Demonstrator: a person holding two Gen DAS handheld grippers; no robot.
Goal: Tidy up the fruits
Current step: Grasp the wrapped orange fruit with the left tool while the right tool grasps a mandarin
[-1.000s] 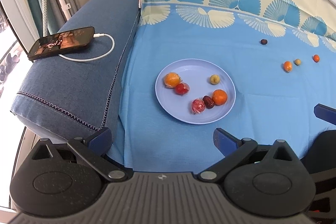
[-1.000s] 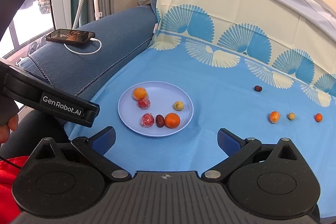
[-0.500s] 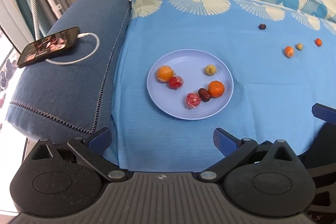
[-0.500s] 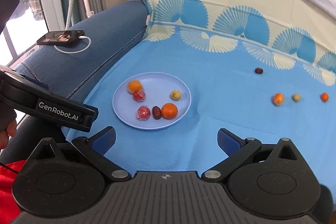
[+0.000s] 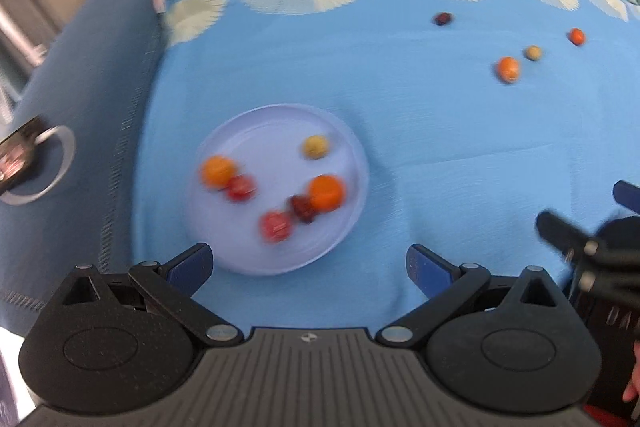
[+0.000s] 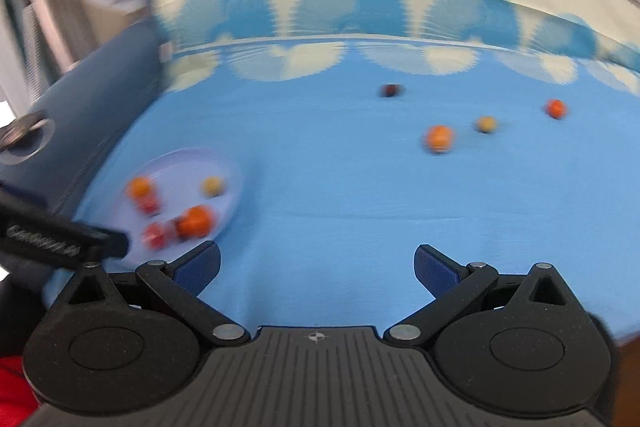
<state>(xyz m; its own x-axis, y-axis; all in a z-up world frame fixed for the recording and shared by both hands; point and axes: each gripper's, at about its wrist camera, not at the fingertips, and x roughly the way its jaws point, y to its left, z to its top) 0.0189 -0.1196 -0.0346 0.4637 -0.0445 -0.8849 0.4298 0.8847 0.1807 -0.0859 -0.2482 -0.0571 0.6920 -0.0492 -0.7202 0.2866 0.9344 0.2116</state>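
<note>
Both the left gripper point(image 5: 308, 263) and the right gripper point(image 6: 317, 263) are hovering wide apart and empty above the blue cloth point(image 6: 340, 187). Six fruits are lying on the plate point(image 5: 256, 131) at near left; four loose fruits point(image 6: 439, 138) are sitting well apart at far right.

6 small fruits point(image 5: 325, 193) lie on the plate point(image 5: 256, 131) (pale blue); 4 fruits point(image 6: 439, 138) lie apart on cloth.
</note>
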